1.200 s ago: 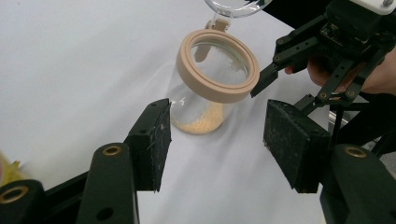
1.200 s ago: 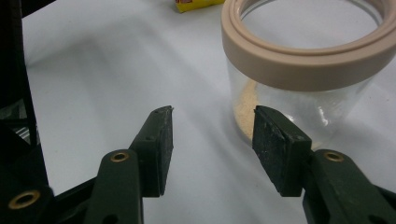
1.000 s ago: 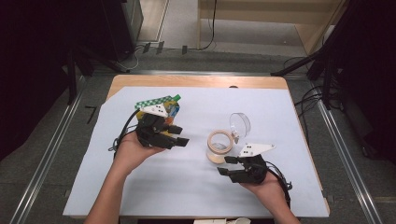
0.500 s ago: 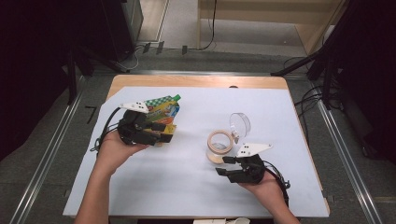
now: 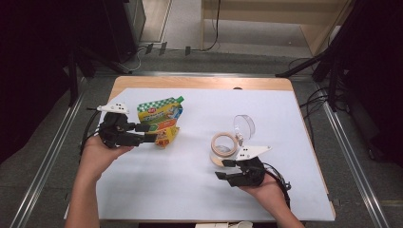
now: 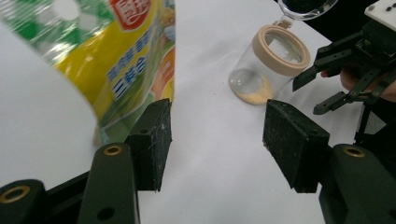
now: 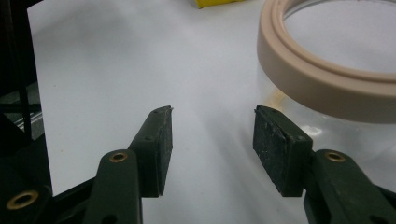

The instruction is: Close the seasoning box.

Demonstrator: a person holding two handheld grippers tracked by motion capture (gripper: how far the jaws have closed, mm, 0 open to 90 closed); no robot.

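Note:
A green and yellow spouted pouch [image 5: 159, 118] sits left of centre on the white sheet. My left gripper [image 5: 151, 133] points right at its lower end. Its jaws are open with nothing between them, and one pad [image 6: 152, 135] stands just beside the pouch [image 6: 116, 60]. A clear jar with a beige rim [image 5: 225, 145] stands right of centre, its clear hinged lid [image 5: 243, 126] swung open behind it. My right gripper [image 5: 221, 169] hovers just in front of the jar, open and empty. In the right gripper view, the jar's rim [image 7: 327, 88] rises past the right pad of that gripper [image 7: 212, 126].
The white sheet [image 5: 190, 194] covers most of a wooden table [image 5: 199, 83]. Metal rails run along both sides of the table, with cables and stands on the floor beyond. From the left gripper view, the jar [image 6: 271, 60] and the right gripper [image 6: 341, 70] lie straight ahead.
My left gripper has drawn back to the left, off the pouch, so more of the pouch shows. The right gripper and the jar have stayed put.

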